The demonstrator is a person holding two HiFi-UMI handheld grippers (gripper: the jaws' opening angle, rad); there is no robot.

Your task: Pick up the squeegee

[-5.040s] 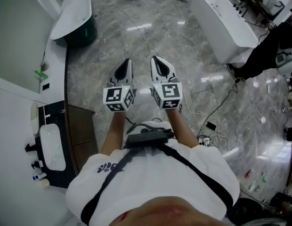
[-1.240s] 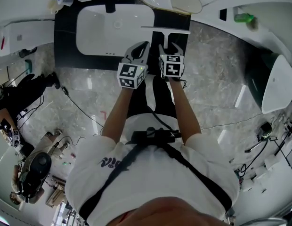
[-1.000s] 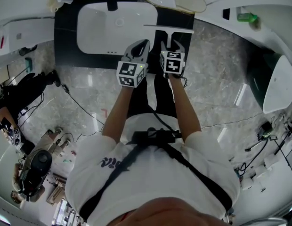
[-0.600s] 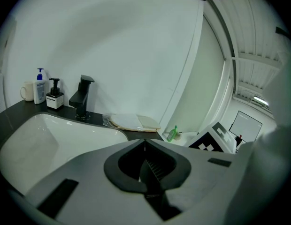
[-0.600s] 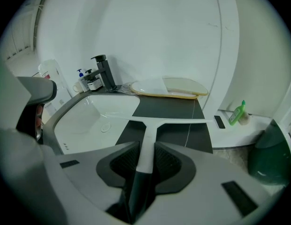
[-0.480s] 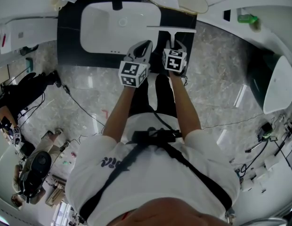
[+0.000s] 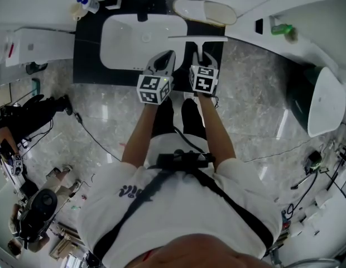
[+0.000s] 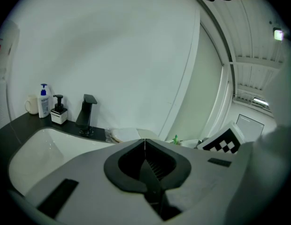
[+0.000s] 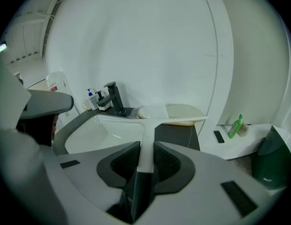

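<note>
Bathroom, black counter with white sink: I've got the squeegee gripped in my right claw.
Left to right: soap bottle and faucet behind the sink. My left gripper is clenched on nothing, over the sink's near right corner. My right gripper, jaws just been closing, is clamped on the squeegee handle, white blade crosswise ahead of the jaws, over the sink's right rim and counter. Green bottle far right on white ledge.
</note>
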